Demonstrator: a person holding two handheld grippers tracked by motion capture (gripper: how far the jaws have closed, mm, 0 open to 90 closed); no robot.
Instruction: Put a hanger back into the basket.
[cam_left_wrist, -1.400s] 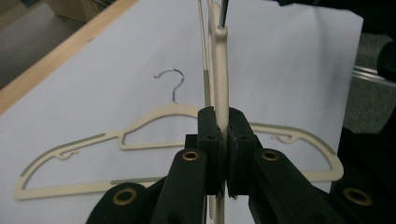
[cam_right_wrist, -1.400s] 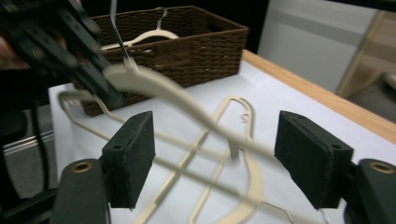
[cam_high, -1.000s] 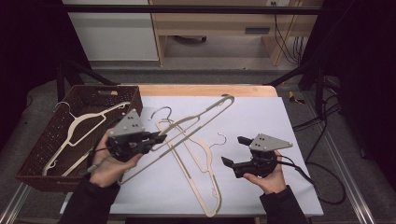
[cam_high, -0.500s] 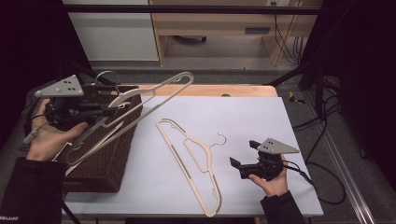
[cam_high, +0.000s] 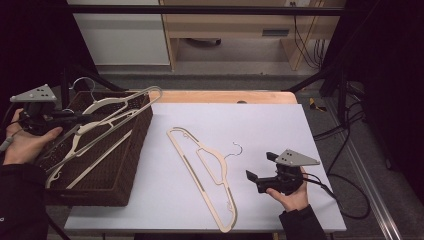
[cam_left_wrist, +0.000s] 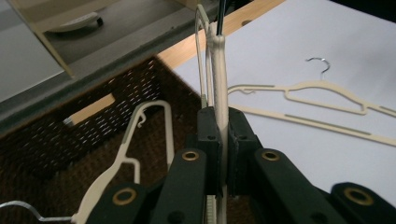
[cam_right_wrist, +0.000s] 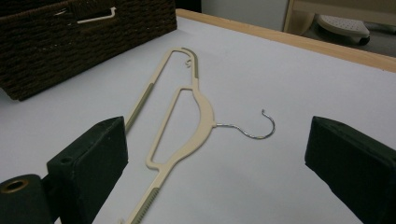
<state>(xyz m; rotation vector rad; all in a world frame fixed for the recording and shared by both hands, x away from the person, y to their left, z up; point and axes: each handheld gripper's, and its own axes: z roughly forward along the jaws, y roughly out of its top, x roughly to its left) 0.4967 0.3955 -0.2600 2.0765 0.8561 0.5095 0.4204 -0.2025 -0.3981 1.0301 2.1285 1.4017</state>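
Over the woven basket (cam_high: 127, 175) at the left end of the worktop (cam_high: 260, 125), the left gripper (cam_high: 65, 118) holds a cream hanger (cam_high: 107, 122) with a slim flat frame. The hanger hangs tilted above the basket, one rounded shoulder tip just past the basket's far rim. In the left gripper view the fingers (cam_left_wrist: 208, 135) are pressed together on a narrow bar of this hanger (cam_left_wrist: 219, 84), pads flat against both sides. A second cream hanger (cam_left_wrist: 126, 149) lies inside the basket beneath it.

On the white worktop, a third hanger (cam_high: 207, 172) of the same cream colour lies flat, metal hook (cam_high: 235, 149) pointing toward the right gripper (cam_high: 260, 175). The right gripper's fingers (cam_right_wrist: 98, 158) stand wide apart with nothing between the pads; it rests in the person's right hand (cam_high: 295, 195) near the front edge, just beside that hanger but not touching it.

The held hanger's hook and its lower end are hard to separate from the hanger beneath it in the high view. The near end of the hanger on the worktop is cut off in the right gripper view.
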